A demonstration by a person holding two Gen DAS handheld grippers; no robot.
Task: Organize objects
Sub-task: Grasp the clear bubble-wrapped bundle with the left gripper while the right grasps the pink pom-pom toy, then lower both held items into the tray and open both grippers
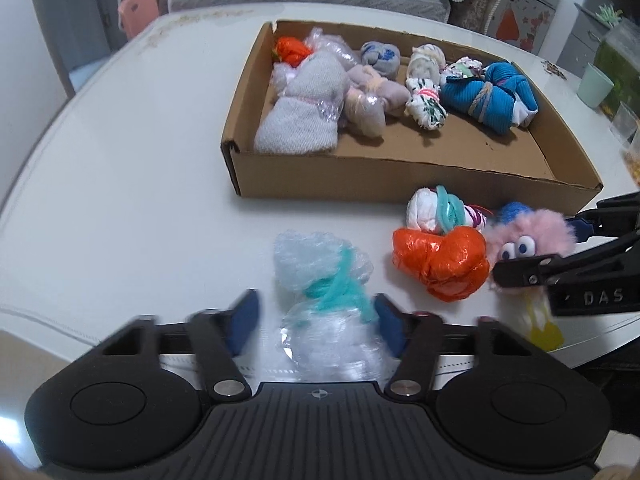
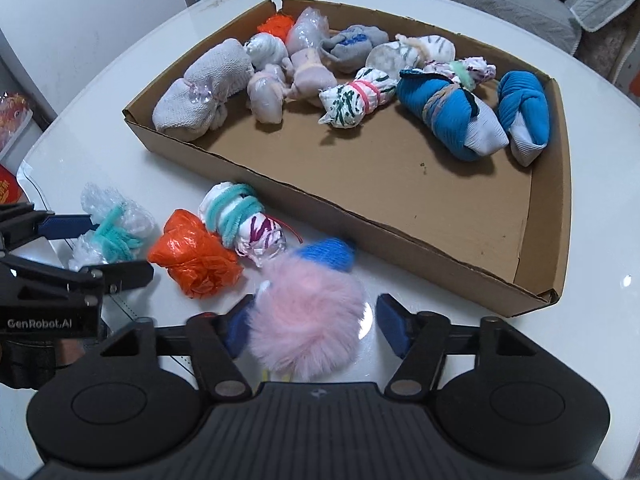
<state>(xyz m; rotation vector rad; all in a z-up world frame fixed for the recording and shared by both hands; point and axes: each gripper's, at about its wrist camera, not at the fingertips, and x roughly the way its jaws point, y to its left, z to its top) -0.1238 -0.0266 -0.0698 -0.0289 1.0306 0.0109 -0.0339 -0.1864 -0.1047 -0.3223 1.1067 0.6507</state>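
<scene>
On the worktop [image 1: 120,184], short of the cardboard box [image 1: 400,184], my left hand-held gripper [image 1: 316,328] straddles the bubble-wrap bundle [image 1: 320,280]; one pad touches, the other looks clear. My right hand-held gripper [image 2: 312,324] brackets the pink fluffy toy [image 2: 308,328], right pad apart. Crinkly film or fur could slip free; the orange bundle [image 1: 440,260] may get knocked.

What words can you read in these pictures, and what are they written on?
"DAS" – raised letters on the black body of the right gripper, seen from the left wrist.
"GenRobot.AI" – white print on the black body of the left gripper, seen from the right wrist.
Red packaging at the left edge: markings too blurred to read.
</scene>
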